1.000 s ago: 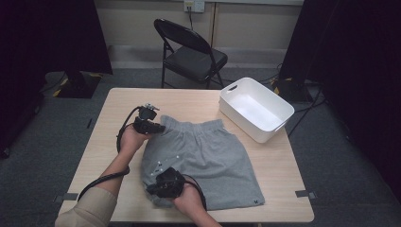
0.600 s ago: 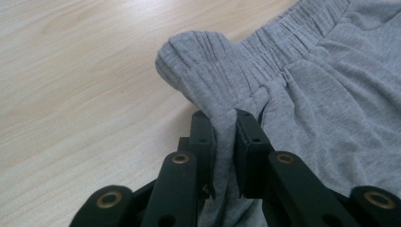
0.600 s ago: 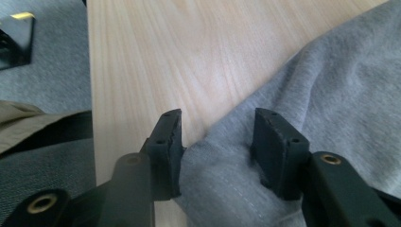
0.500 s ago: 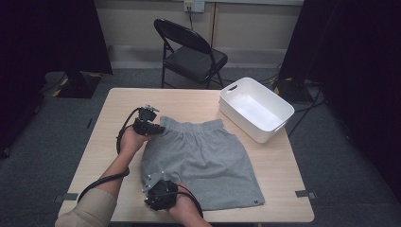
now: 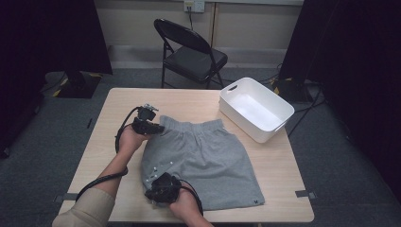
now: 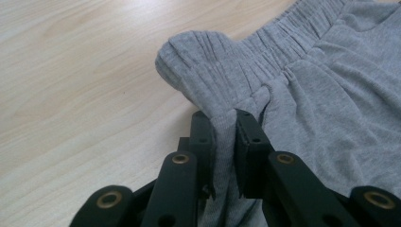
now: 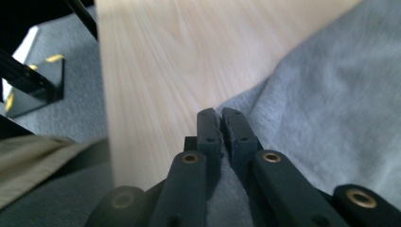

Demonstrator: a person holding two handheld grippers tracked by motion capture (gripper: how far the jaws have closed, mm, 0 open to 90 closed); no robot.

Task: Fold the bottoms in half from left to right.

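Grey shorts lie flat on the wooden table, waistband toward the far side. My left gripper is at the waistband's left corner, shut on a pinched fold of the elastic band; cloth fills the gap between its jaws. My right gripper is at the near left hem corner. Its jaws have just been closing and now stand shut on the edge of the grey fabric, which passes between them.
A white plastic tub sits at the table's far right corner. A black folding chair stands behind the table. The table's left edge and the grey floor are close to my right gripper. Cables trail from both grippers.
My right gripper has slid a little toward the table's near edge, to the shorts' hem corner. My left gripper has stayed on the waistband.
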